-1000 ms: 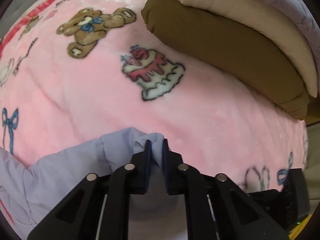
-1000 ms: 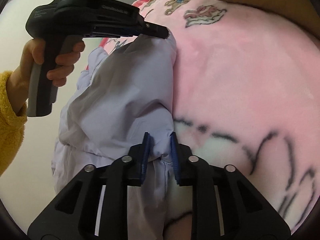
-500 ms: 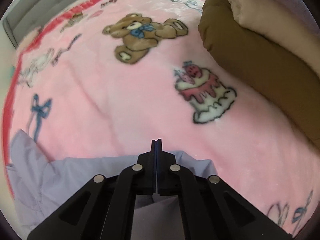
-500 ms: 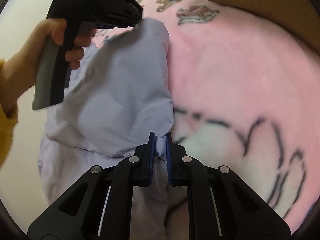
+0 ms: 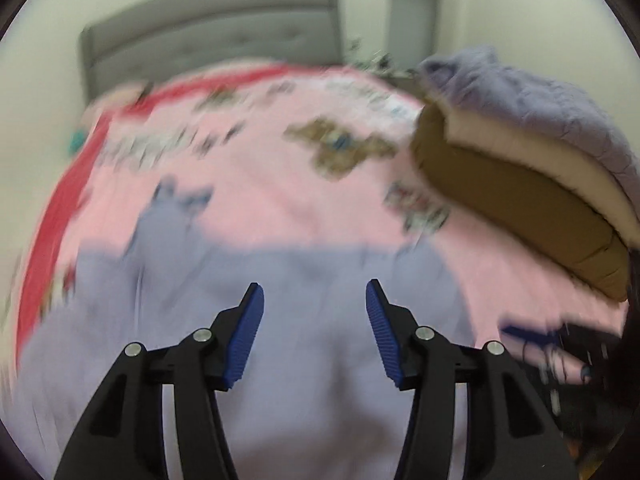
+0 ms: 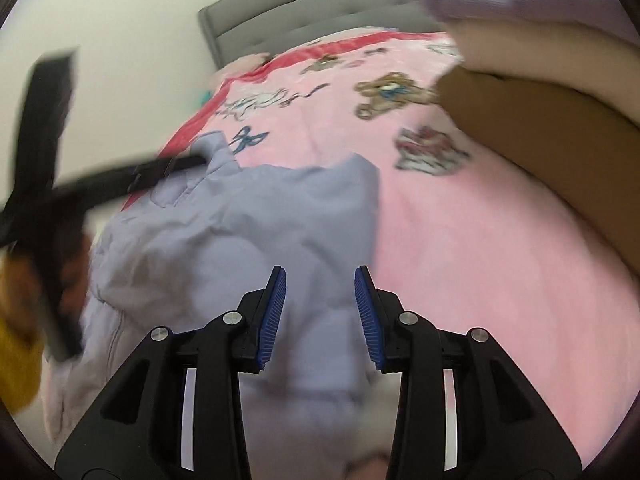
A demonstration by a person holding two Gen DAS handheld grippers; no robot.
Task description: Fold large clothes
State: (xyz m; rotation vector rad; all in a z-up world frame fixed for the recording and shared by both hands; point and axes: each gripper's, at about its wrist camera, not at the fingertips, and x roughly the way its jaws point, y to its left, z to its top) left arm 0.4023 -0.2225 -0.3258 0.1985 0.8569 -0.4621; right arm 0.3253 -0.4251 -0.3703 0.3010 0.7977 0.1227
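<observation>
Left gripper (image 5: 315,294): jaws now spread wide, blue pads apart, nothing between them; half a second ago pressed shut on cloth. Right gripper (image 6: 320,278): likewise parted and empty, where earlier pinched on a fold of the same cloth.

Lavender padded jacket (image 6: 256,216): released, lying crumpled on the pink cartoon-print blanket (image 6: 460,248), filling lower centre and lower left of both views. No longer lifted and stretched between the two tools as before. In the right wrist view, one edge reaching up to mid-left, near the blue bow print.

Left gripper also visible in the right wrist view, at left edge (image 6: 196,162), blurred, tip touching or just beside the jacket's upper edge; contact not resolvable.

Both views now tilted higher than earlier: grey upholstered headboard (image 5: 208,28) and pale wall in upper frame. Stack of folded bedding (image 5: 520,184), brown under cream under lavender, at right. Left wrist view heavily motion-blurred.
</observation>
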